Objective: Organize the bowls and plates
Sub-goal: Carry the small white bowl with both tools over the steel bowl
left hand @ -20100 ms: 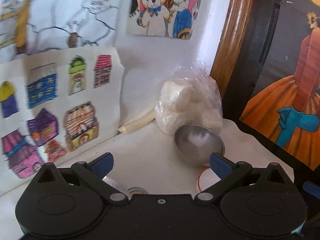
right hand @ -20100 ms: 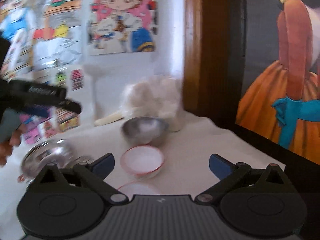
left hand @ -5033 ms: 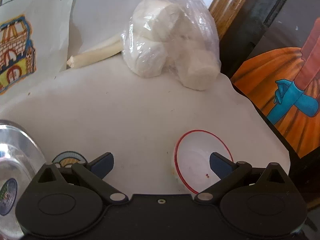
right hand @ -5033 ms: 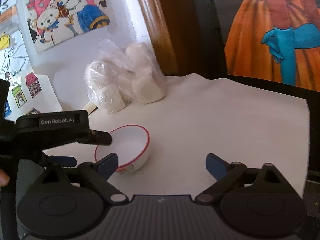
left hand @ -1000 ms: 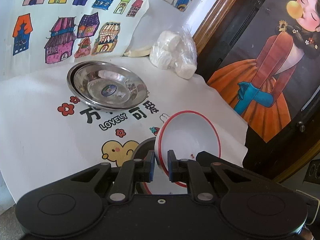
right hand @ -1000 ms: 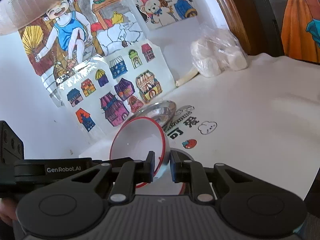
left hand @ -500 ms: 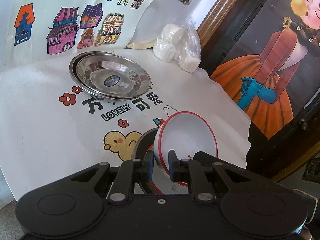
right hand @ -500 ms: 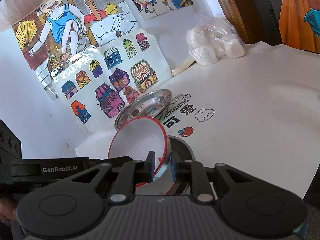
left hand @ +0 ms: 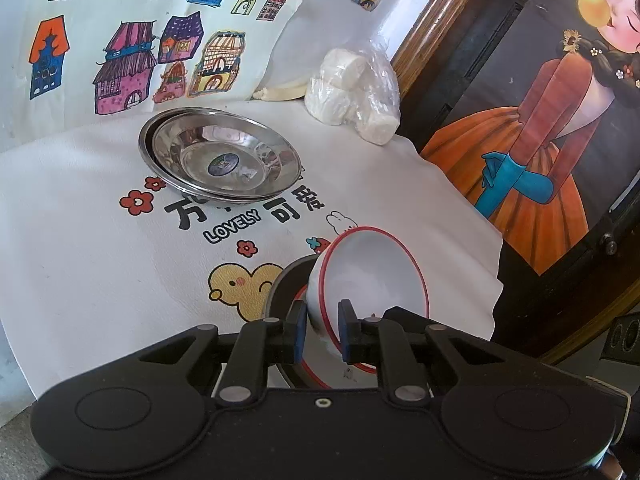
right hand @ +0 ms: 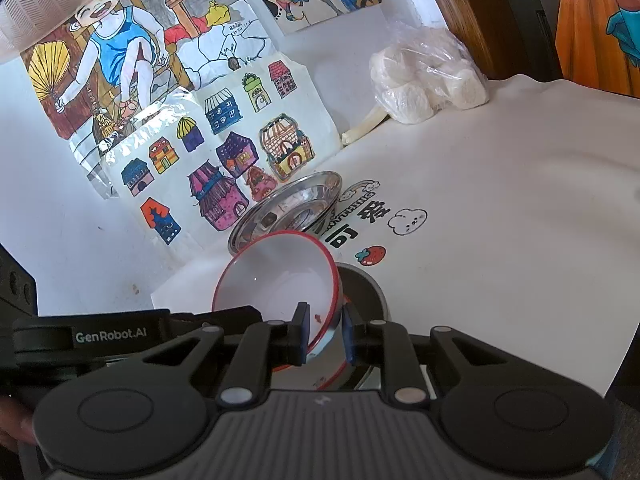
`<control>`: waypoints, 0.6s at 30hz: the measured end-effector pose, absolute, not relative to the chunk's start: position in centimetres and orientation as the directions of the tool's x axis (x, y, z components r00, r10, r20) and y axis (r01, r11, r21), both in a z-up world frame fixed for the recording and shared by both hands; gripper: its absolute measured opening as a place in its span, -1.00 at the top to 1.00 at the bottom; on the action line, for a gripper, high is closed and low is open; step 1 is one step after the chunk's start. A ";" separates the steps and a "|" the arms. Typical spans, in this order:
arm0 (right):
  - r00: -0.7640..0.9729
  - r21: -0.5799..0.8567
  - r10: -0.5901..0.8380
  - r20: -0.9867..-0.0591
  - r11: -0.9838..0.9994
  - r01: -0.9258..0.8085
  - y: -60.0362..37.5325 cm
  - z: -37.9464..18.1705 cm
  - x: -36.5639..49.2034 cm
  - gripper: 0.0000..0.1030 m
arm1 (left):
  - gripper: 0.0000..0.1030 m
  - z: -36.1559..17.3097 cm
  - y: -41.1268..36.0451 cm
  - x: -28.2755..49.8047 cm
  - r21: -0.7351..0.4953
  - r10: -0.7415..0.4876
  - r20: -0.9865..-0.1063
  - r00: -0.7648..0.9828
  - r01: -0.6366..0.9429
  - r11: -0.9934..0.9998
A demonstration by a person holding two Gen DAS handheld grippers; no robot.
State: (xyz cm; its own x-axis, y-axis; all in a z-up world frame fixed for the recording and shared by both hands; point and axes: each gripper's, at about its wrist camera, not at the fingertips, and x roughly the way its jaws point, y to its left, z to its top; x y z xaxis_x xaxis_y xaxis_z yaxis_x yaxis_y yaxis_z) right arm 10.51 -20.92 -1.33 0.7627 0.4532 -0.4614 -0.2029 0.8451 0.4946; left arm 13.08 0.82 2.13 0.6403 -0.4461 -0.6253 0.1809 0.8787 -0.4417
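A white bowl with a red rim (left hand: 372, 276) is held tilted by both grippers. My left gripper (left hand: 322, 330) is shut on its left rim, and my right gripper (right hand: 325, 338) is shut on its right rim (right hand: 280, 280). Under it sits a grey metal bowl (left hand: 286, 284) with another red-rimmed white bowl (left hand: 316, 374) inside; both show in the right wrist view too (right hand: 366, 286). Stacked steel plates (left hand: 220, 156) rest further back on the table, also in the right wrist view (right hand: 288, 208).
A white printed tablecloth (left hand: 100, 264) covers the table. A plastic bag of white lumps (left hand: 354, 92) lies at the back by a wooden frame (left hand: 424, 16). Children's drawings (right hand: 224, 152) hang on the wall. The table edge (right hand: 624, 340) is close on the right.
Both grippers have brought the tilted white bowl slightly lower and closer over the grey bowl. The plates have not moved.
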 end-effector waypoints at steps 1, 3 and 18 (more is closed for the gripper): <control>0.762 0.495 0.453 -0.462 0.845 -0.202 -20.9 -1.3 10.5 0.60 | 0.67 2.1 0.8 13.1 -0.442 -0.446 -0.626 0.640 0.181 0.879; 0.762 0.498 0.455 -0.461 0.844 -0.202 -20.9 -1.5 10.4 0.59 | 0.66 2.2 0.9 13.0 -0.442 -0.448 -0.626 0.639 0.183 0.878; 0.759 0.497 0.457 -0.464 0.843 -0.204 -20.8 -1.5 10.2 0.56 | 0.62 2.3 0.9 12.8 -0.439 -0.447 -0.628 0.637 0.185 0.880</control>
